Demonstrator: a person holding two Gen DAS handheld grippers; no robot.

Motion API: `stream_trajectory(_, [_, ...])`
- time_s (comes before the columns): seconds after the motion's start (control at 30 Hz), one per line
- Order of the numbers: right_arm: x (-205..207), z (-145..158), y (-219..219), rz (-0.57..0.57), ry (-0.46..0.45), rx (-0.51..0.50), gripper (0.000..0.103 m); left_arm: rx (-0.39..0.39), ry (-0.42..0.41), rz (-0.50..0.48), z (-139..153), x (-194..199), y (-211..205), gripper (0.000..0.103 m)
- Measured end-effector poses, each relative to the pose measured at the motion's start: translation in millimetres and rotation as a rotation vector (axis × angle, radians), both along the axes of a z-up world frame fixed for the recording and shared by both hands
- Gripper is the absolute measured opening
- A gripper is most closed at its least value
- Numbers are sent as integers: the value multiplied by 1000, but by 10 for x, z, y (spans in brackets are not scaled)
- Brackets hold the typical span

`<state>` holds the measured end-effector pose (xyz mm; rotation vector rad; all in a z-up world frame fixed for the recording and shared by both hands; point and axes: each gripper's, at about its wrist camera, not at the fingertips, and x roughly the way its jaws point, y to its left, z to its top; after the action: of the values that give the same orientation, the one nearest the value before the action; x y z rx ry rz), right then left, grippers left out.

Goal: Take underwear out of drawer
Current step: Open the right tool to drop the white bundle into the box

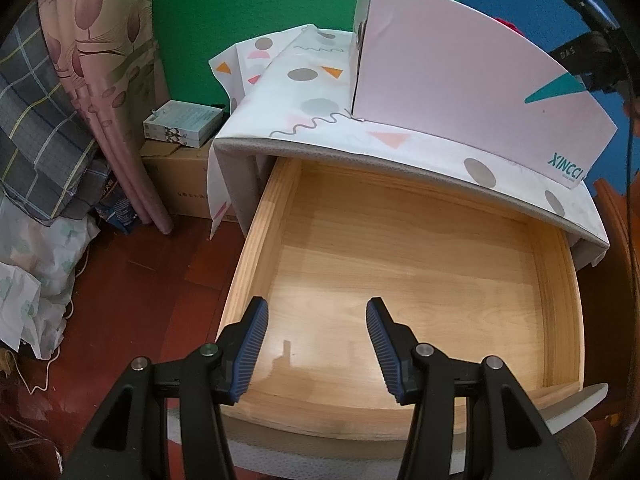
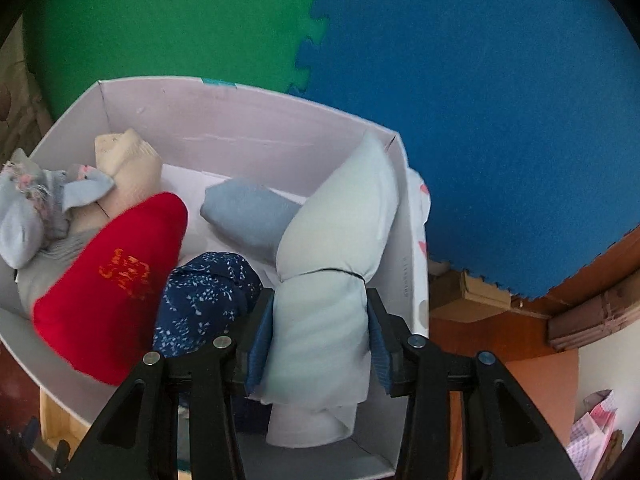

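In the left wrist view the wooden drawer stands pulled out, and nothing lies in it. My left gripper hangs open over its front part, with nothing between the blue pads. On the cabinet top above stands a white cardboard box. In the right wrist view the same white box holds several rolled underwear pieces: a red roll, a navy speckled roll, a blue-grey roll and a beige one. My right gripper is shut on a pale grey roll tied with a black band, down inside the box's right end.
A patterned cloth covers the cabinet top. Left of the cabinet are a cardboard carton with small boxes on it, a pink curtain and piled bedding. Green and blue foam mats line the wall behind. The floor is red-brown.
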<state>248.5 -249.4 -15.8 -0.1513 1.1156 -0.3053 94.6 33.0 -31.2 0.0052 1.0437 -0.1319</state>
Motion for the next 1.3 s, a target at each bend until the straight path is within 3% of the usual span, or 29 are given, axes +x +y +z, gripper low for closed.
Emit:
stream_trajectory(0.27, [16, -72, 61, -10, -11, -16, 51, -19, 4, 17, 2, 4, 35, 52])
stream_trajectory(0.37, [-31, -15, 103, -17, -39, -18, 65, -16, 3, 15, 3, 7, 34, 52])
stream_trajectory(0.6, [-248, 239, 192, 28, -97, -10, 76, -9, 1, 24, 3, 9, 33, 52])
stream_trajectory(0.73, [-428, 483, 208, 49, -167, 37, 88, -23, -5, 19, 25, -5, 39, 52])
stream_trajectory(1.0, [-1088, 887, 278, 60, -306, 195, 98, -19, -12, -1, 32, -21, -1, 53])
stream_trajectory(1.17, [-1631, 768, 323, 78, -319, 220, 102, 0, -20, -13, 35, -31, -45, 53])
stream_trajectory(1.3, [-2045, 427, 323, 63, -279, 235, 102, 14, -29, -22, 54, -57, -88, 53])
